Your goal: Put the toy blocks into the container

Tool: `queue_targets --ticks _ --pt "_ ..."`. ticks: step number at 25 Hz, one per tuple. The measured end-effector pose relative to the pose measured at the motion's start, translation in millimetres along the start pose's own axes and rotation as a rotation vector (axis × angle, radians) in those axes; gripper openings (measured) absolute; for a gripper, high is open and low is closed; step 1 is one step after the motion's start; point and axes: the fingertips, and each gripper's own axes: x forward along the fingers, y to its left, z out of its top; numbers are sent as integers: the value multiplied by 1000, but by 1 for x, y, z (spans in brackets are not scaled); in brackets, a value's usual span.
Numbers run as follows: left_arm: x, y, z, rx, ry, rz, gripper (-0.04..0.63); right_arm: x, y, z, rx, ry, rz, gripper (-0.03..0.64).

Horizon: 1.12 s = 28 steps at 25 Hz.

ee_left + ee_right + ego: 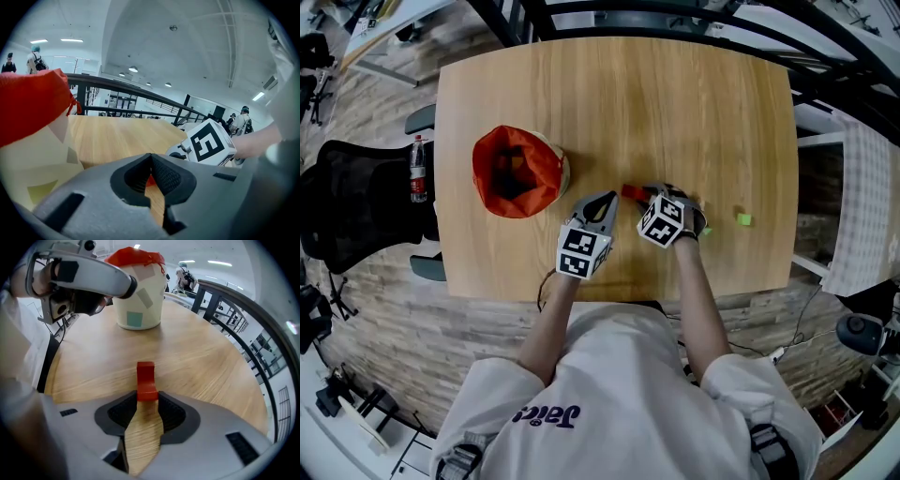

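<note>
The container [546,155] is a pale bucket with a red lining, standing left of middle on the wooden table [675,103]. Its wall fills the left gripper view's left side [33,140] and stands far back in the right gripper view [139,296]. A red block [633,192] [146,378] lies on the table between the tips of my right gripper [654,195] [147,397], whose pads touch both its sides. My left gripper [605,200] [151,157] is just to its left, tips together, holding nothing. A small green block [743,219] lies further right.
A black chair [356,206] with a bottle [417,169] stands off the table's left edge. A chair with a checked cloth [862,206] is at the right. The table's near edge runs just below both hands.
</note>
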Motion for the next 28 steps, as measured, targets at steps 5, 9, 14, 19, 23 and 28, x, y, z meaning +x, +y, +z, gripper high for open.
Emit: queue_targets --ticks 5,9,14,19,23,28 --pt "-8 -3 12 1 -30 0 14 -21 -1 12 27 -65 -26 147" --pt "-20 -5 29 32 -72 14 14 -51 -7 28 90 -153 -66 147" --pt "-38 -15 46 50 -119 22 14 -96 -12 46 91 -228 -133 147" --pt "-59 -13 66 54 -174 43 14 -137 -19 73 26 -275 -206 147" --pt "-82 0 86 55 -224 79 14 -177 -26 109 63 -406 -250 147" --pt "-125 22 107 30 -302 153 14 -216 -23 160 61 -540 -286 147"
